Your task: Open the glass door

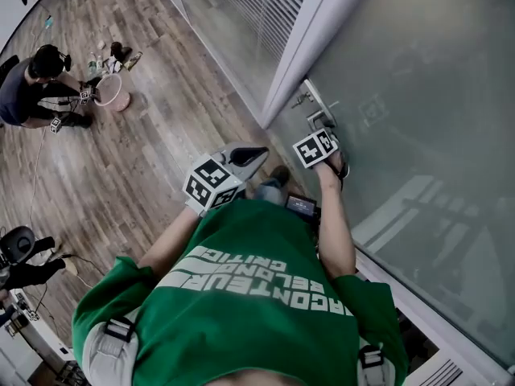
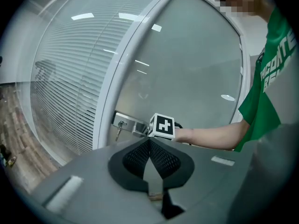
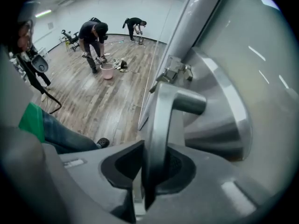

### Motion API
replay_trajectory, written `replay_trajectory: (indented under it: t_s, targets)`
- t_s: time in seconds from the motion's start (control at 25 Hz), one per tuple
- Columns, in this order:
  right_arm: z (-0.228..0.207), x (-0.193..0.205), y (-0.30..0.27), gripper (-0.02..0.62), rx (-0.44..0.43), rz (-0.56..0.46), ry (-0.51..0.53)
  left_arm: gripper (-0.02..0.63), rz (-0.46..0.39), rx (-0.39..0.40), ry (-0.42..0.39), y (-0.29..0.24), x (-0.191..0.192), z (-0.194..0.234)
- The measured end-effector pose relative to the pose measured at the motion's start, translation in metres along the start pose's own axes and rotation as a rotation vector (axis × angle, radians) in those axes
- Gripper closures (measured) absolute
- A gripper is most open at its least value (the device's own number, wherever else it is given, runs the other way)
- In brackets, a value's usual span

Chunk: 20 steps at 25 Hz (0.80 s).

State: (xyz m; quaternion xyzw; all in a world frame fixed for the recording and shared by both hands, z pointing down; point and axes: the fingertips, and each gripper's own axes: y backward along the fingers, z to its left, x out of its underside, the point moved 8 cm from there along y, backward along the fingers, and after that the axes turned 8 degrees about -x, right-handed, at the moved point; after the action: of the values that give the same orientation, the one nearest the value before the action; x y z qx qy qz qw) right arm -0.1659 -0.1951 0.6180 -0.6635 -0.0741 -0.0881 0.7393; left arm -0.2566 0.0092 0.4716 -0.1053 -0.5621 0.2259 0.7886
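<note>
Head view: wood-plank floor [image 1: 161, 127] | frosted glass door [image 1: 418, 87] | right tool [image 3: 150, 171] clamps door handle [image 3: 161, 120] | left tool [image 2: 150, 146] closed, empty

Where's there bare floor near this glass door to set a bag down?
Bare wood floor lies between the door frame and the person by the pink bucket. Crowded: around that bucket, and at the door handle, which the right gripper grips.
</note>
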Motion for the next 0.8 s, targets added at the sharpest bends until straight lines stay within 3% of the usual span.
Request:
replay_trajectory:
  t_s: [0.12, 0.4, 0.8]
  targets:
    - [-0.003, -0.001, -0.002, 0.602, -0.002, 0.028, -0.035, 0.589, 0.01, 0.005, 0.0, -0.012, -0.006, 0.003]
    - [-0.006, -0.003, -0.013, 0.603, -0.088, 0.029, -0.086, 0.589, 0.016, 0.015, -0.006, -0.035, -0.018, 0.012]
    - [-0.002, 0.002, -0.023, 0.603, -0.126, -0.194, -0.085, 0.589, 0.03, 0.013, -0.004, -0.049, -0.028, 0.017]
